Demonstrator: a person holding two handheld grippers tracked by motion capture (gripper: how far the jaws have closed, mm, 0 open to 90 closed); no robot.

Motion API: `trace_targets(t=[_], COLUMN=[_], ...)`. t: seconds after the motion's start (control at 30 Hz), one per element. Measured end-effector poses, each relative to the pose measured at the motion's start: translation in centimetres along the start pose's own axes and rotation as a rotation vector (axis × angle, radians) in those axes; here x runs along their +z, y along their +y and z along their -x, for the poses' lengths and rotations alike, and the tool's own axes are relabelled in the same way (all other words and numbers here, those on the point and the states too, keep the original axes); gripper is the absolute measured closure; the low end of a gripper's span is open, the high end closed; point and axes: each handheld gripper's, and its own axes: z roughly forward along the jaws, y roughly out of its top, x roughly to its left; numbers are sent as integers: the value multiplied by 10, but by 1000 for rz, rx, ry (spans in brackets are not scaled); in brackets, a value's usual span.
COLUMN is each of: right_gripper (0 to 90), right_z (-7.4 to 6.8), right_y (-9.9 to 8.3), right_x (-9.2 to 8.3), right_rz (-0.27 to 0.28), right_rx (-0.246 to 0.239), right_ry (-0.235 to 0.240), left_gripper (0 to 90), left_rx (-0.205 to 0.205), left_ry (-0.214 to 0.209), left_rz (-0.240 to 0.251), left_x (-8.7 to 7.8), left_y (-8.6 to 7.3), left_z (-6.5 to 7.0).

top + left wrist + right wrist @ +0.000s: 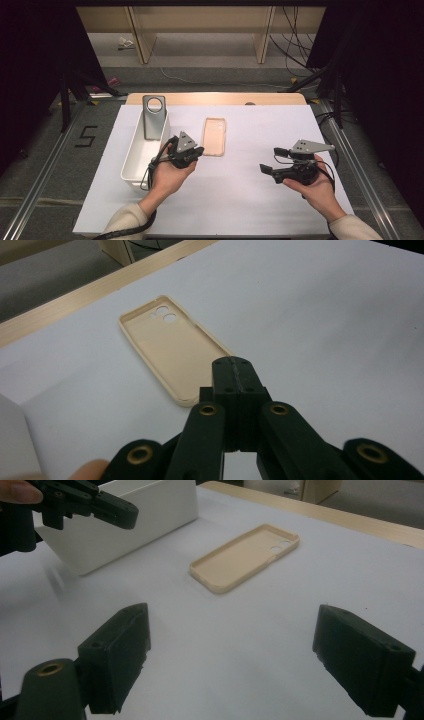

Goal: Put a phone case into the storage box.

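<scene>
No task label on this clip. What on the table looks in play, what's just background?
Likely in play:
- beige phone case, lying open side up
- white bin
- grey phone, standing in the bin
- left gripper, shut, empty
- right gripper, open, empty

Background:
- loose cables on the floor
- wooden shelving

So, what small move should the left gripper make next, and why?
Probably open the left gripper: its jaws are pressed together and empty, just short of the near end of the beige phone case, which lies flat and open side up on the white table.
</scene>
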Motion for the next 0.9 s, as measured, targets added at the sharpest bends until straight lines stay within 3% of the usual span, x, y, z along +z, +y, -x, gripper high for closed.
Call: trace_targets(t=[0.3, 0.47, 0.57, 0.73, 0.87, 0.9], right_gripper=[162, 162, 162, 162, 162, 162], right_z=[0, 0, 0, 1, 0, 1], right_y=[0, 0, 0, 0, 0, 0], right_x=[0, 0, 0, 0, -1, -1], right_rz=[0, 1, 2, 3, 3, 4], right_rx=[-1, 1, 1, 0, -1, -1], right_ry=[1, 2, 2, 3, 4, 4], left_gripper=[899, 898, 893, 807, 706, 682], left_rx=[0, 56, 120, 294, 458, 481], left_ry=[21, 21, 22, 30, 24, 26], left_rz=[-59, -91, -125, -207, -311, -316], left_x=[27, 42, 53, 68, 80, 81], left_y=[-3, 2, 7, 15, 17, 17], left_z=[-5, -3, -1, 1, 0, 0])
